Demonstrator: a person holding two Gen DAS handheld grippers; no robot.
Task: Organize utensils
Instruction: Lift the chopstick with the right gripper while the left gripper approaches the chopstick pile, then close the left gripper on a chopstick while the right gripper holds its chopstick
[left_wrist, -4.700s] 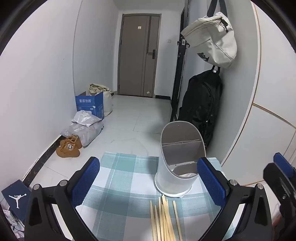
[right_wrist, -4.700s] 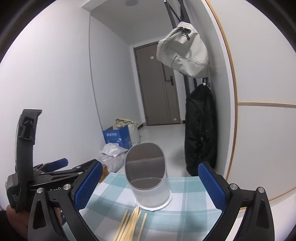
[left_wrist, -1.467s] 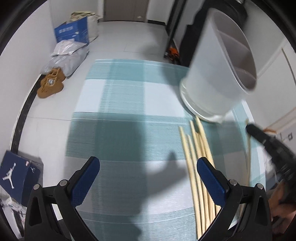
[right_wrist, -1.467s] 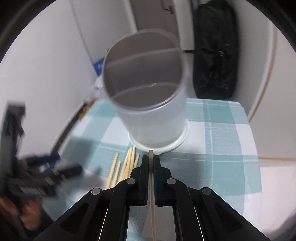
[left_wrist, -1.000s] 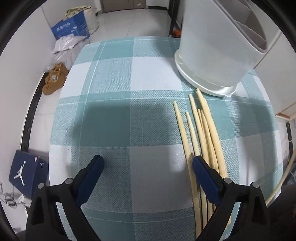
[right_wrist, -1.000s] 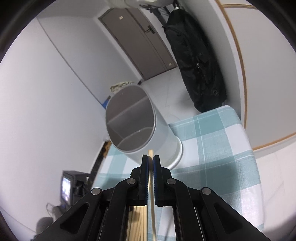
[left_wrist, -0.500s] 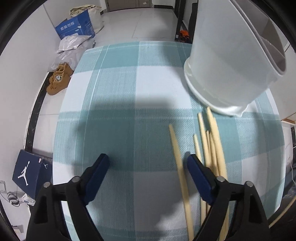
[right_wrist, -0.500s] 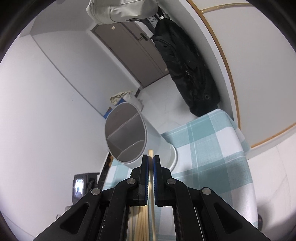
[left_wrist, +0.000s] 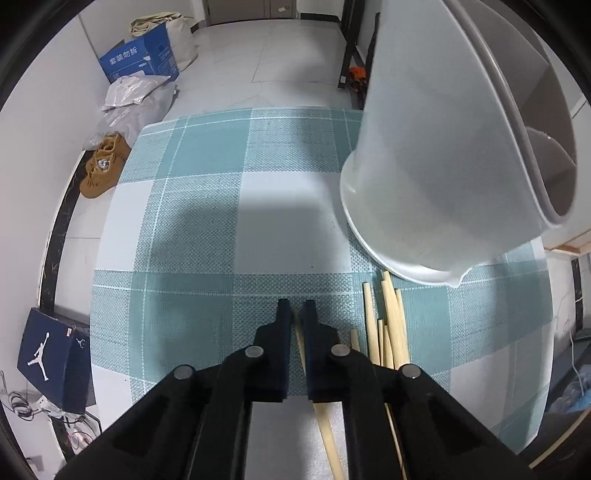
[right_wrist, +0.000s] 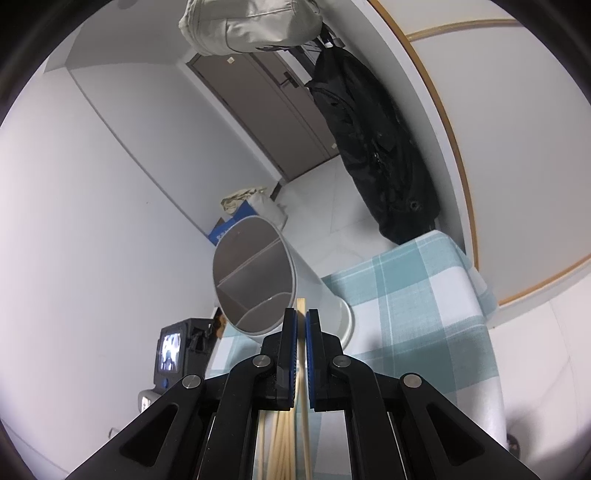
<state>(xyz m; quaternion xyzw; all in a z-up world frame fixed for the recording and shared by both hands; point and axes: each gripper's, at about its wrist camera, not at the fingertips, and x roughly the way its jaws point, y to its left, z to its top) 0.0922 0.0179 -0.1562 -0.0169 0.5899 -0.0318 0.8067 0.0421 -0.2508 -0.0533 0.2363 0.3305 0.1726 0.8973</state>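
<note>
the white utensil holder (left_wrist: 450, 147) stands on the teal-and-white checked cloth (left_wrist: 207, 221) and everything else sits around it. just in front of its base lies a loose bundle of bamboo chopsticks (left_wrist: 391, 325), their tips nearly touching the holder's foot.

the left gripper (left_wrist: 296, 314) points steeply down at the cloth, a little to the left of that bundle. its jaws have just been closing, and they are now clamped on a single chopstick (left_wrist: 321, 424), which shows as a pale sliver between the pads and runs back under the black frame.

the right gripper (right_wrist: 301, 317) is higher up, aimed at the holder's open mouth (right_wrist: 255, 280), where a divider splits the inside into compartments. it is pinched tight on another chopstick (right_wrist: 300, 306); the square end pokes just past the blue pads and appears in front of the holder's lower rim, though i can't tell if it touches. the rest of the bundle shows below, between the gripper's arms.

behind the holder, a black backpack (right_wrist: 373, 147) hangs on the wall with a pale bag (right_wrist: 251, 22) above it.
</note>
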